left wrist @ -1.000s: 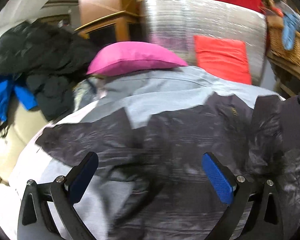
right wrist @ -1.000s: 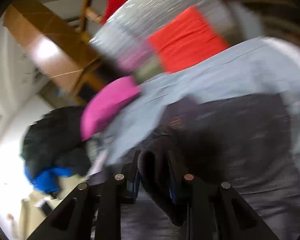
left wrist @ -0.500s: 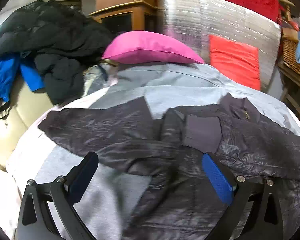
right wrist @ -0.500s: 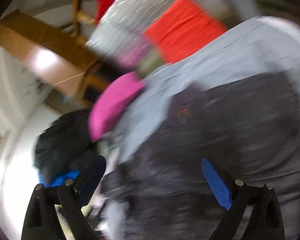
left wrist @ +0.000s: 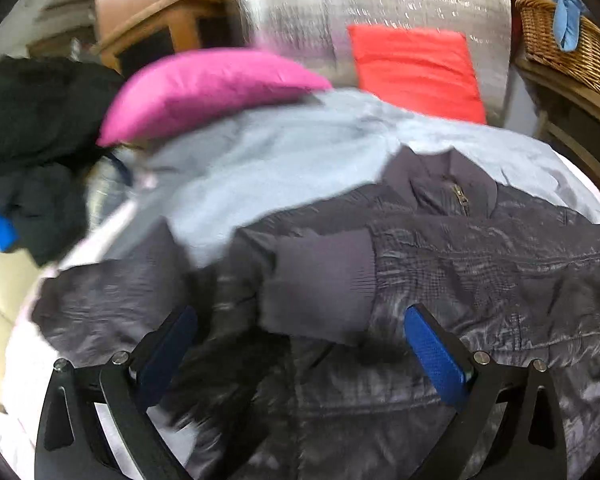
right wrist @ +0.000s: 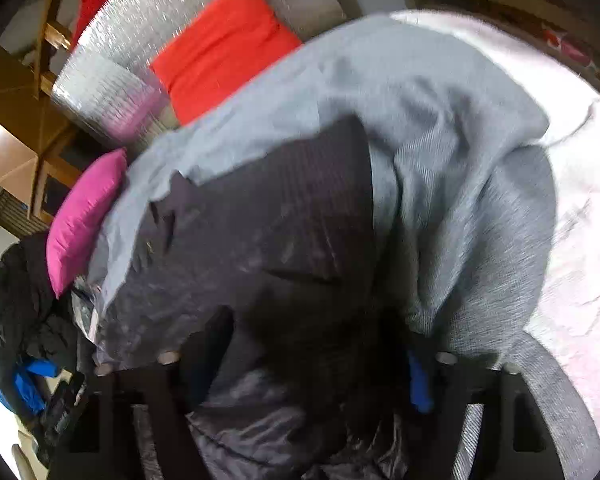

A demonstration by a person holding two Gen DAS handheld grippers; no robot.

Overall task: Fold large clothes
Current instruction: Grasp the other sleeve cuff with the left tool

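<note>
The dark quilted jacket [left wrist: 480, 264] lies front-up on a grey blanket [left wrist: 284, 160] over the bed, collar and zip toward the pink pillow [left wrist: 208, 92], one ribbed cuff [left wrist: 320, 276] already folded across the chest. Left gripper [left wrist: 300, 344] hovers over that cuff, jaws wide, holding nothing. Right gripper [right wrist: 312, 364] is down at the jacket's edge, jaws closing with dark fabric bunched between them, though blur hides whether the pads bite. Best play, I'd say: pinch only the jacket, not the blanket beneath, then carry that side flat across the middle.
</note>
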